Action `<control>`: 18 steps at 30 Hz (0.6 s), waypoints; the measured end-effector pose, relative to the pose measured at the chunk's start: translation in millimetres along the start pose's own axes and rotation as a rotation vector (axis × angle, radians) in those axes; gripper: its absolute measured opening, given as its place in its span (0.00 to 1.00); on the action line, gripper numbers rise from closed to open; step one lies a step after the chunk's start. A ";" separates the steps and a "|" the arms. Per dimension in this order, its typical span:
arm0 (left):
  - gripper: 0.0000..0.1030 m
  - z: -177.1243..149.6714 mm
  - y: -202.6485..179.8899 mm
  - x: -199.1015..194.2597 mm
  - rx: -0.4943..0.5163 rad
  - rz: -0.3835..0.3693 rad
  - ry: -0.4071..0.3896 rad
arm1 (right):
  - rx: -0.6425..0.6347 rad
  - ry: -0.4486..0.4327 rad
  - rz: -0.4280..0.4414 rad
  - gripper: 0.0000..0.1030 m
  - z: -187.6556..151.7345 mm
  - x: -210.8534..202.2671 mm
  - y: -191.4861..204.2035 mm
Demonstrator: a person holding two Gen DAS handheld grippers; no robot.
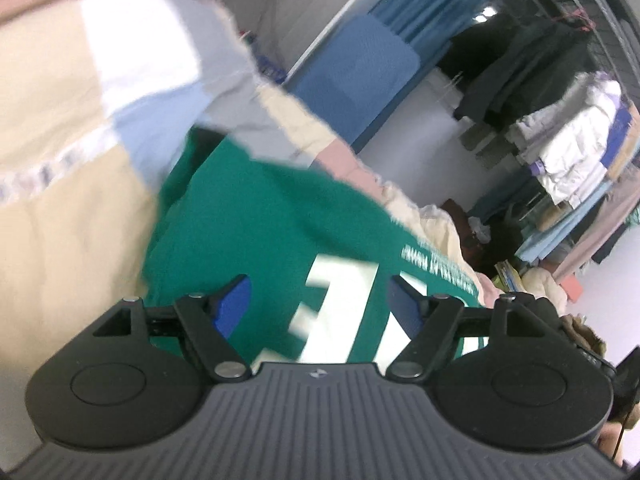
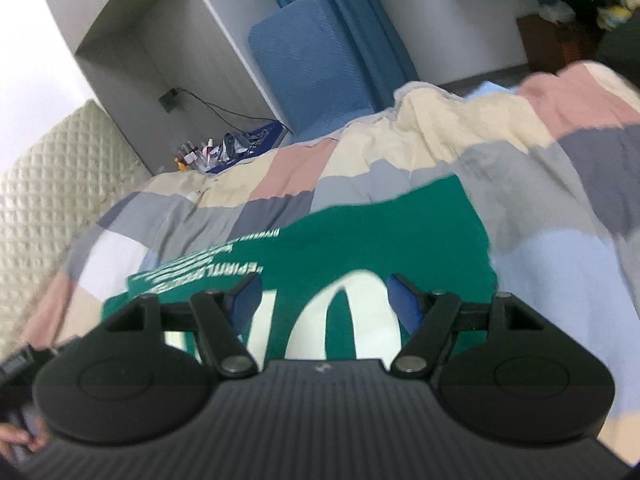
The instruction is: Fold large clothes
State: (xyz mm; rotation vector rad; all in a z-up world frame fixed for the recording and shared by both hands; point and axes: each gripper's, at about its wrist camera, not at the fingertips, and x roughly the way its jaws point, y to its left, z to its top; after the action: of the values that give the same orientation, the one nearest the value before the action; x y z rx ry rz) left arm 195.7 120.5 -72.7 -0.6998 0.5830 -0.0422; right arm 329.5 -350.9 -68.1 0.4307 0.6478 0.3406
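Sweatshirt [image 1: 256, 240], green with big white print, lies spread on a patchwork quilt [image 2: 440, 152], just beyond both sets of tongs. The left gripper [image 1: 324, 304] and right gripper [image 2: 326, 300] hang over it with jaws wide apart, holding nothing. Judging by that, a fold comes next: each must pinch an edge; blue curtains [image 2: 340, 20] and hanging clothes [image 1: 568, 140] stand behind.

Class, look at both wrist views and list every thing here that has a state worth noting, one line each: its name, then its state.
Left hand-held gripper: open, nothing between its pads, above the garment.
Right hand-held gripper: open, nothing between its pads, above the garment.
Green garment: lying on the bed, white print facing up, not gripped.
Patchwork quilt: spread over the bed, rumpled, under the garment.
Blue curtain: hanging drawn.
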 end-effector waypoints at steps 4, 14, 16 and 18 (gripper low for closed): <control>0.81 -14.0 22.4 -12.1 -0.152 -0.015 0.054 | 0.175 0.023 0.006 0.80 -11.7 -25.3 -21.1; 0.80 -31.3 65.6 18.5 -0.395 -0.005 0.100 | 0.519 0.157 0.045 0.84 -48.0 1.6 -78.0; 0.80 -28.2 66.8 23.4 -0.410 -0.025 0.091 | 0.536 0.179 0.071 0.83 -50.4 15.6 -80.4; 0.76 -25.3 69.6 27.1 -0.412 -0.035 0.080 | 0.531 0.177 0.087 0.83 -50.8 26.7 -79.0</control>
State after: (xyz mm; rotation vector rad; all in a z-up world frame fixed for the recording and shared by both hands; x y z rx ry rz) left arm 194.6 153.0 -144.6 -1.1122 0.6640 0.0190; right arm 330.3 -393.0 -156.1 0.9448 0.8966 0.2883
